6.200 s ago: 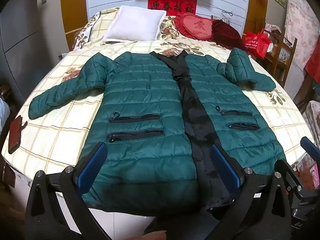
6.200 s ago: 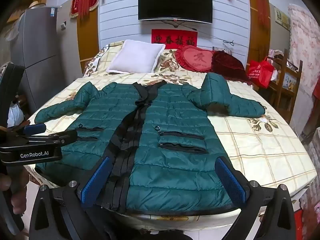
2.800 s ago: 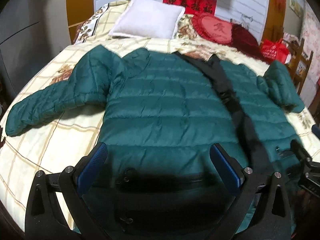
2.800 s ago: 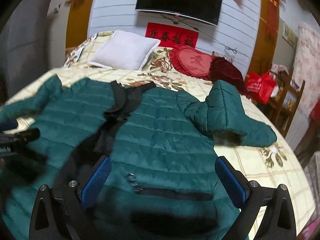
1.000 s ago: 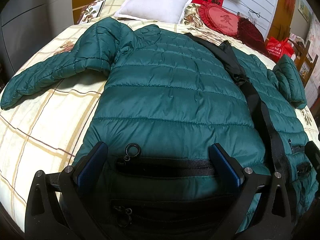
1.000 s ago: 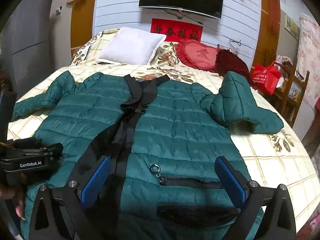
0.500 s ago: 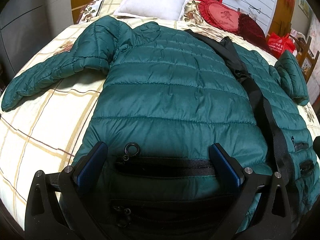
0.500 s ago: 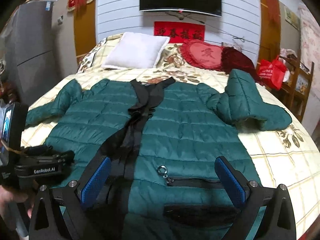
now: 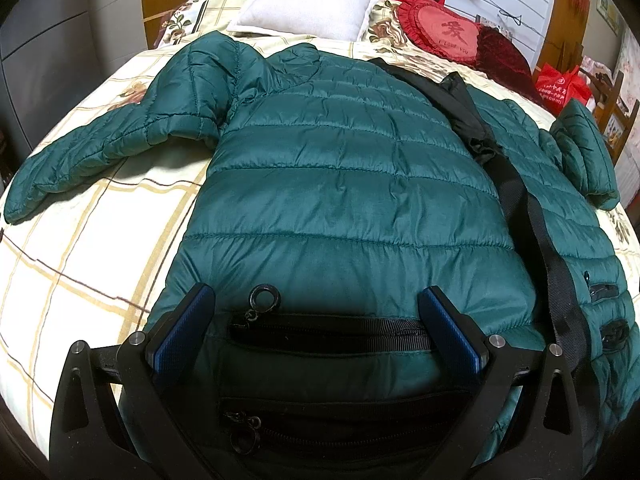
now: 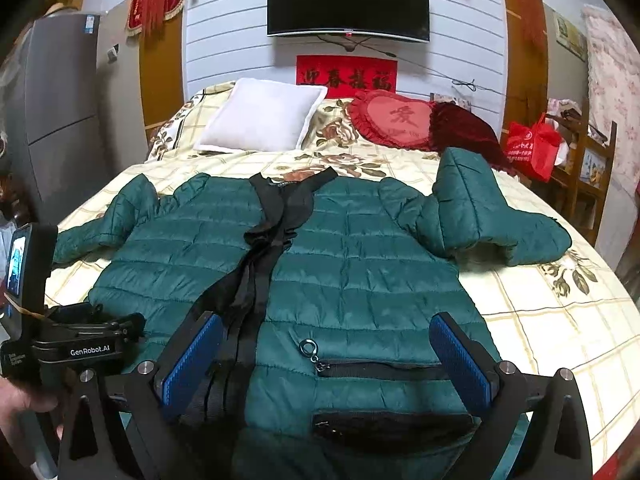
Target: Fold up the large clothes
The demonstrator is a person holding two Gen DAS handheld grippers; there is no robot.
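The left gripper has its blue-padded fingers spread wide, with nothing between them but the upper zip pocket of the jacket, over which they hover low; whether the tips touch the fabric cannot be told from this close view. A ring pull lies at the pocket's left end, and a second zip pocket sits just below, in shadow. The right gripper is likewise spread wide and empty, poised above the other front panel, where another ring pull and pocket zip lie between its fingers. In the right wrist view the left gripper's body shows at the left edge, held in a hand. The green quilted jacket lies front up and flat on the bed, its long axis running from the near edge, where the hem is, toward the pillows, with the collar pointing at the headboard. A black zip band runs down its middle. One sleeve stretches out to the left; the other sleeve is bent and humped up on the right. Beyond the collar rest a white pillow and a red heart cushion, below a wall screen.
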